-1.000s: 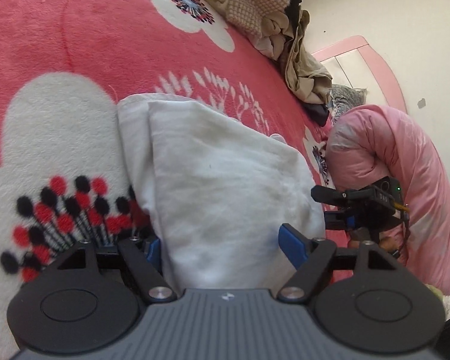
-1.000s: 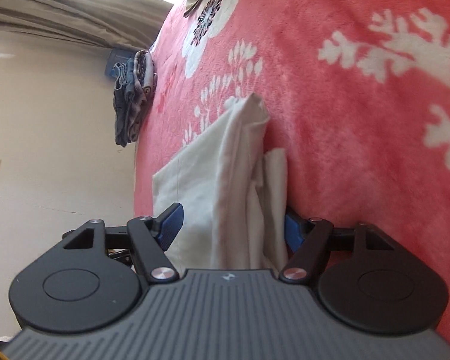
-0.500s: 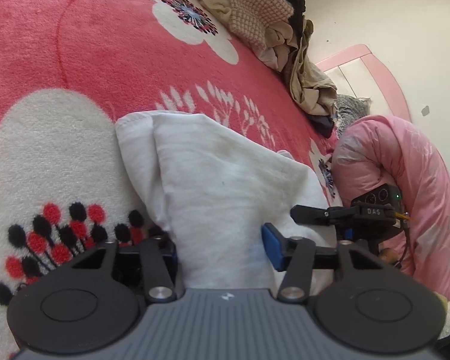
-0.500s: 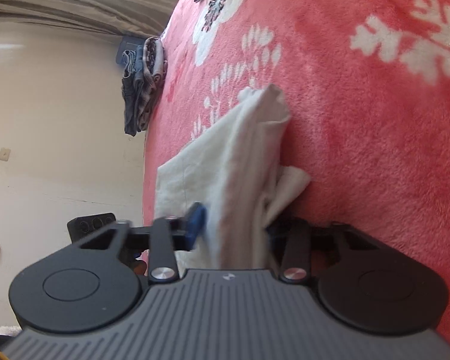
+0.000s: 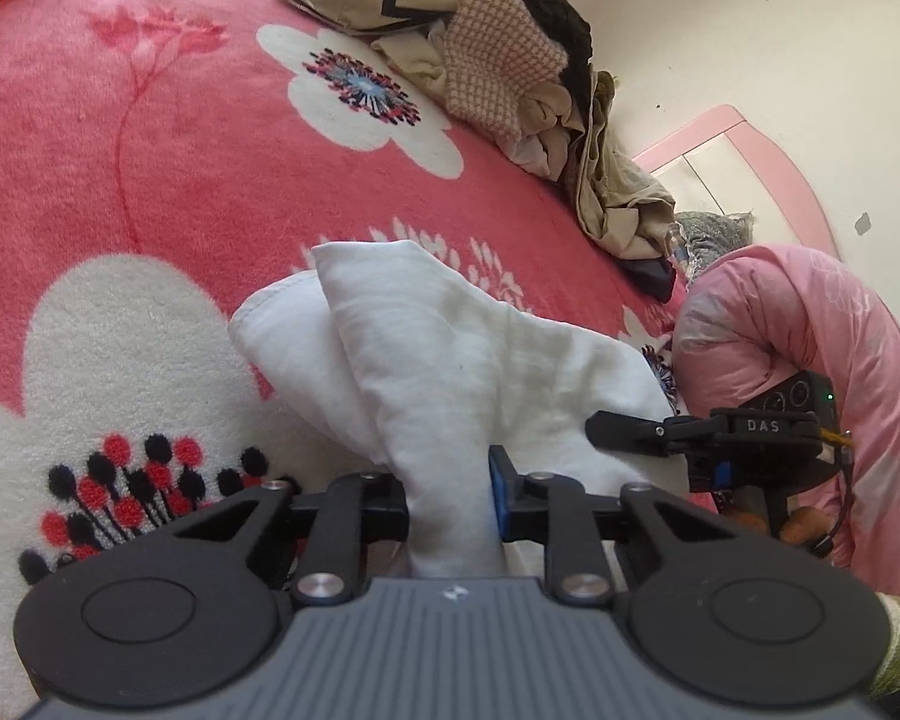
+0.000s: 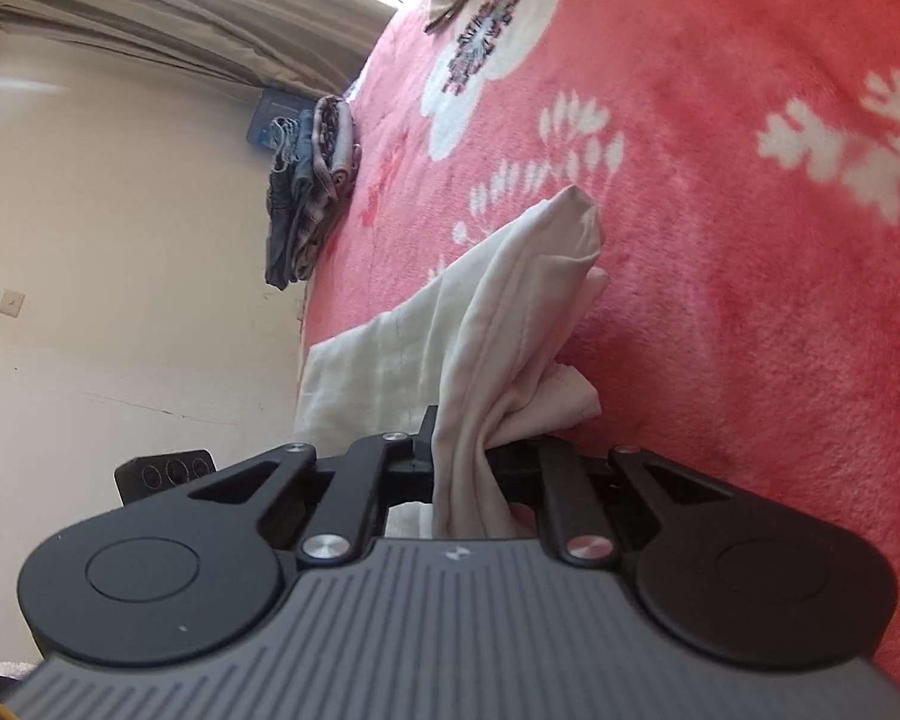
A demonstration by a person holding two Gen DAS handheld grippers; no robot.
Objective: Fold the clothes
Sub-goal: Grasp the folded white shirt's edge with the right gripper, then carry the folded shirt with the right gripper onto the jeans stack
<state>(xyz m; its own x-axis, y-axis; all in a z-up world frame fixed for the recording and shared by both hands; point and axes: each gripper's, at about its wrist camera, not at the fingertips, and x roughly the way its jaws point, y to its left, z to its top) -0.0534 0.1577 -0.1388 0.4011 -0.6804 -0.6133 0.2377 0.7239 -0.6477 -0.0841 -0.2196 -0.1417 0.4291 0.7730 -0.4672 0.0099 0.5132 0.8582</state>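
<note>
Left gripper (image 5: 450, 495): pointing downward across the bed, its jaws having just been closing and now pinching a bunched fold of the white garment (image 5: 450, 360).
Right gripper (image 6: 462, 468): angled down less steeply, its jaws having just been closing too and now clamping a gathered ridge of the same white cloth (image 6: 510, 312); in the left wrist view it is showing at 3 o'clock (image 5: 624, 429), at the garment's far edge.
White garment: lying on the red floral blanket (image 5: 150, 150), pulled up into peaks where each tool is gripping it, its free end pointing toward 12 o'clock in both views.
Clothes heap (image 5: 510, 60): sitting at 1 o'clock in the left wrist view, beige, checked and dark pieces, well apart from the garment.
Pink quilt roll (image 5: 810, 360): bulging at 3 o'clock, just behind the right tool.
Folded stack (image 6: 312, 186): resting at 10 o'clock in the right wrist view, at the blanket's edge against the wall.
Bed edge: running along the garment's left side in the right wrist view, the cloth reaching it.
Open room: bare blanket (image 6: 750, 240) spreading from 12 to 3 o'clock in the right wrist view, and toward 10 o'clock in the left wrist view.
</note>
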